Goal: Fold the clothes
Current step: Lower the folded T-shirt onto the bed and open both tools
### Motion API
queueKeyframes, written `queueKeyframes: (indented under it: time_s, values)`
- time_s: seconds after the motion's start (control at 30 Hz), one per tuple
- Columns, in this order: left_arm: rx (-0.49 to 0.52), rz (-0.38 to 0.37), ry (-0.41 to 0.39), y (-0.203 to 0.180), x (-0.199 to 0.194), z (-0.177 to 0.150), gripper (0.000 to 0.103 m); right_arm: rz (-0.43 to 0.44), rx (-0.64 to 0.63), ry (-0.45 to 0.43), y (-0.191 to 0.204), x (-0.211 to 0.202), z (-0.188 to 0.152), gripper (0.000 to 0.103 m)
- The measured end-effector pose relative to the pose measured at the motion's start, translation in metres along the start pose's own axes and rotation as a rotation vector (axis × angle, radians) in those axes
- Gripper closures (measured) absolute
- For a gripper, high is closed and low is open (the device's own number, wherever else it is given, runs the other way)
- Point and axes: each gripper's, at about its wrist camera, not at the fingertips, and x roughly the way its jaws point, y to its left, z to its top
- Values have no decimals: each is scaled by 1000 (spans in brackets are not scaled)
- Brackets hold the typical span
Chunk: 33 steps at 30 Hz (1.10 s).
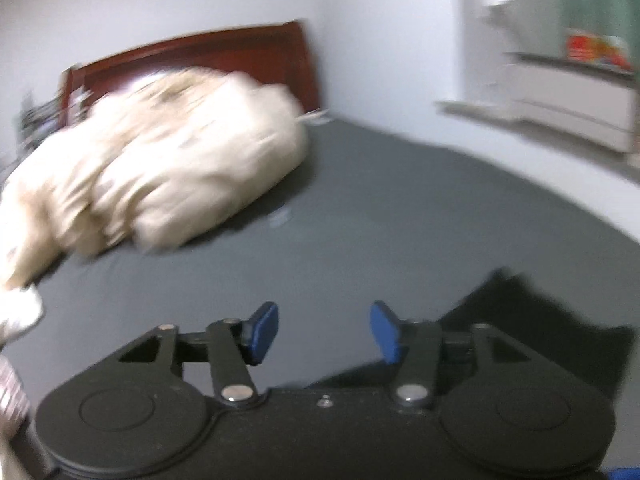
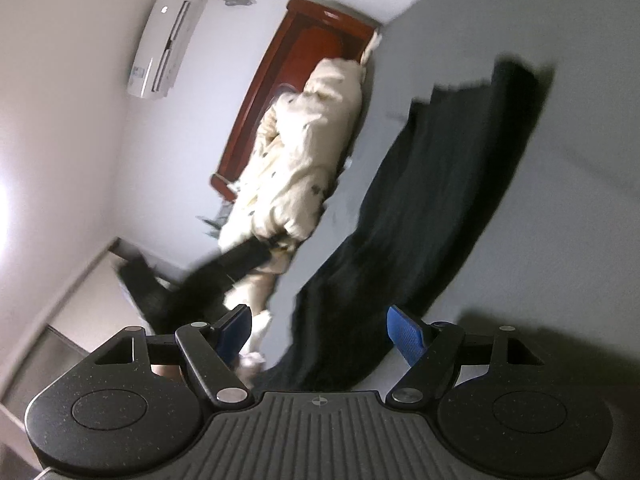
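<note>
Right wrist view: black garment (image 2: 420, 208) lies beyond the right gripper (image 2: 320, 332), jaws apart, gripping nothing

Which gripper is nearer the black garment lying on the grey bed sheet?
Right. The right gripper is open directly above the black garment, whose near end lies between its fingers. The left gripper is open over bare grey sheet, garment off to its right.

Bed (image 1: 400, 208): covered in a plain grey sheet, dark red wooden headboard (image 1: 224, 60) at far end. Cream quilt (image 1: 160, 168), bundled, lies on far-left part of the sheet. Black garment (image 2: 432, 208) lies spread on the sheet, near right, apart from the quilt.
</note>
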Motion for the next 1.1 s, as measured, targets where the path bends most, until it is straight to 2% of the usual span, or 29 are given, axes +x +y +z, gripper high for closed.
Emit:
queueKeyframes:
  time_s: [0.2, 0.27, 0.43, 0.53, 0.63, 0.73, 0.8, 0.9, 1.1]
  values:
    - [62, -122, 21, -52, 28, 10, 49, -248, -220, -170, 11, -30, 14, 28]
    - [83, -163, 28, -69, 38, 14, 49, -283, -243, -205, 7, -43, 18, 28]
    - [135, -265, 45, -112, 61, 23, 51, -278, -203, -181, -8, -60, 22, 28]
    - [143, -291, 62, -115, 82, 31, 55, -271, -176, -175, -14, -65, 27, 27]
    - [207, -278, 86, -124, 101, 37, 59, -261, -145, -178, -18, -68, 33, 27]
    - [220, -272, 112, -131, 119, 38, 67, -251, -124, -172, -21, -71, 39, 27]
    - [216, -276, 128, -135, 130, 38, 81, -248, -125, -164, -21, -71, 41, 27]
    - [220, -280, 129, -140, 136, 36, 97, -245, -140, -155, -20, -71, 42, 27]
    - [205, -316, 56, -141, 125, 36, 99, -242, -120, -157, -24, -70, 46, 27]
